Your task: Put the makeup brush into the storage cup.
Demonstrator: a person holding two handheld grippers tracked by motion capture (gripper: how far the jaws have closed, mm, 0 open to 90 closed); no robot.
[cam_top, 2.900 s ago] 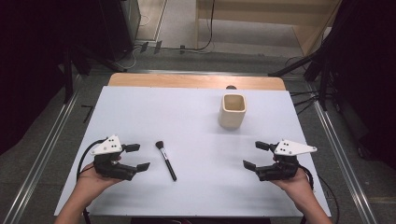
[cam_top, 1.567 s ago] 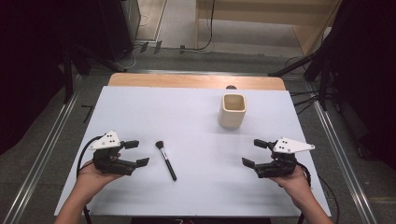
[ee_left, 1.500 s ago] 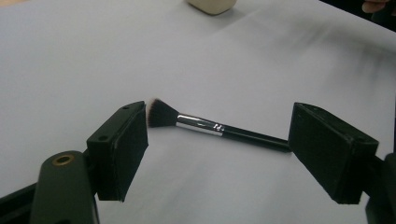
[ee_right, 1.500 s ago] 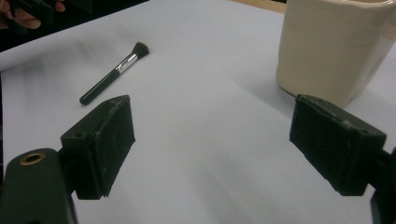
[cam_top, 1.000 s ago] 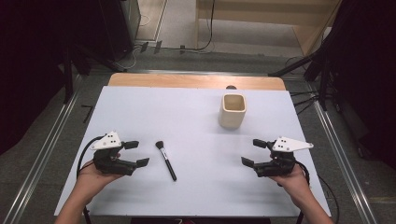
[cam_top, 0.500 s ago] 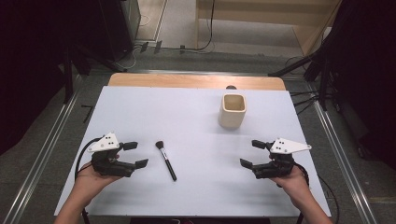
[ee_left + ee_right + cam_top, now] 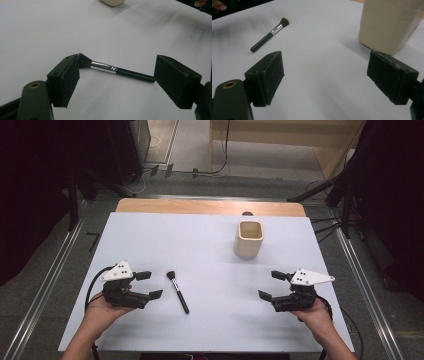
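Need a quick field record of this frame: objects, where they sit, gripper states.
surface: white table top
brush: makeup brush, lying flat, bristle end toward the far side, handle toward the person
cup: cream square cup, upright, far right of centre, opening up
left gripper: left gripper, jaws open, pointing at the brush from its left, not touching it
right gripper: right gripper, jaws open, holding nothing, nearer the person than the cup
contact: brush and cup apart, neither held

Right gripper (image 7: 271, 285) slightly farther left.
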